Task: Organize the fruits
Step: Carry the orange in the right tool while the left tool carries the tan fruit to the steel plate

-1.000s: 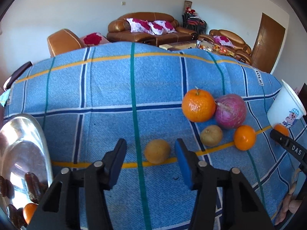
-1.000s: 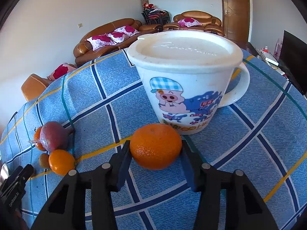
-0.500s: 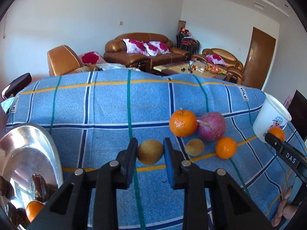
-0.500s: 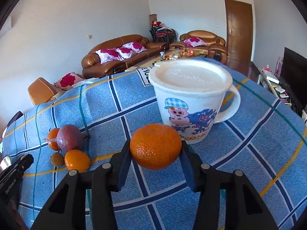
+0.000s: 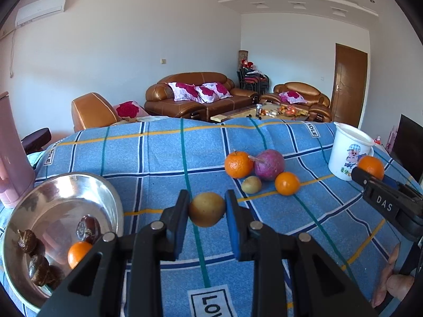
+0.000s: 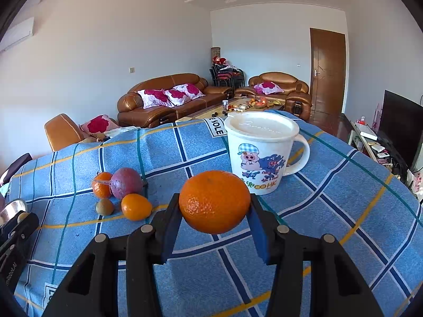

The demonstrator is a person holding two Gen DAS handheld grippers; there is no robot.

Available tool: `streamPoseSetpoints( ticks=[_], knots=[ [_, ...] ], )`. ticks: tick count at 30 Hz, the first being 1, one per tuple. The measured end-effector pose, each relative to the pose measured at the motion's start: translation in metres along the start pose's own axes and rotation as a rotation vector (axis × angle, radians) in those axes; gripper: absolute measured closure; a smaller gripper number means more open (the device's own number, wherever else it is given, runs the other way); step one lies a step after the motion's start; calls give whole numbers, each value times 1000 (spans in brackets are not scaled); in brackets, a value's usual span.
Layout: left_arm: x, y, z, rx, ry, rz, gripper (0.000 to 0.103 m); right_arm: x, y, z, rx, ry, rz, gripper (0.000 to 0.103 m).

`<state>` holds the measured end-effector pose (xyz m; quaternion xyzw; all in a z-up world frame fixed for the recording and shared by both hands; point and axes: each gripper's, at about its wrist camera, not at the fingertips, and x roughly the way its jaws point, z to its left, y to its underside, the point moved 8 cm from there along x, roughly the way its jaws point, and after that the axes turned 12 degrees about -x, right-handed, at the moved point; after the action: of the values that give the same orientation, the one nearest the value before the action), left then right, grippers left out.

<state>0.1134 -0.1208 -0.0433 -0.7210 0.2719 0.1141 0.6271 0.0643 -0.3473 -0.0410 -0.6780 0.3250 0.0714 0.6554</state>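
Carry step: left claw [image 5: 206, 209] grips tan round fruit [image 5: 206, 208], right claw [image 6: 214, 202] grips large orange mandarin [image 6: 214, 201]; next, likely release into silver metal bowl [image 5: 105, 192], near left.

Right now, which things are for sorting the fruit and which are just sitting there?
For the job:
left gripper holding yellow-brown fruit
right gripper holding big orange
metal bowl
fruit pile

Just sitting there:
pig mug
pink jug
sofas
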Motion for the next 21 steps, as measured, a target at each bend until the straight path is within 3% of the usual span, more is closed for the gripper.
streamPoseSetpoints(
  ticks=[21],
  knots=[
    [-50,14,44,-24,-26,-44,74,-52,21,65,-47,-41,-30,53]
  ],
)
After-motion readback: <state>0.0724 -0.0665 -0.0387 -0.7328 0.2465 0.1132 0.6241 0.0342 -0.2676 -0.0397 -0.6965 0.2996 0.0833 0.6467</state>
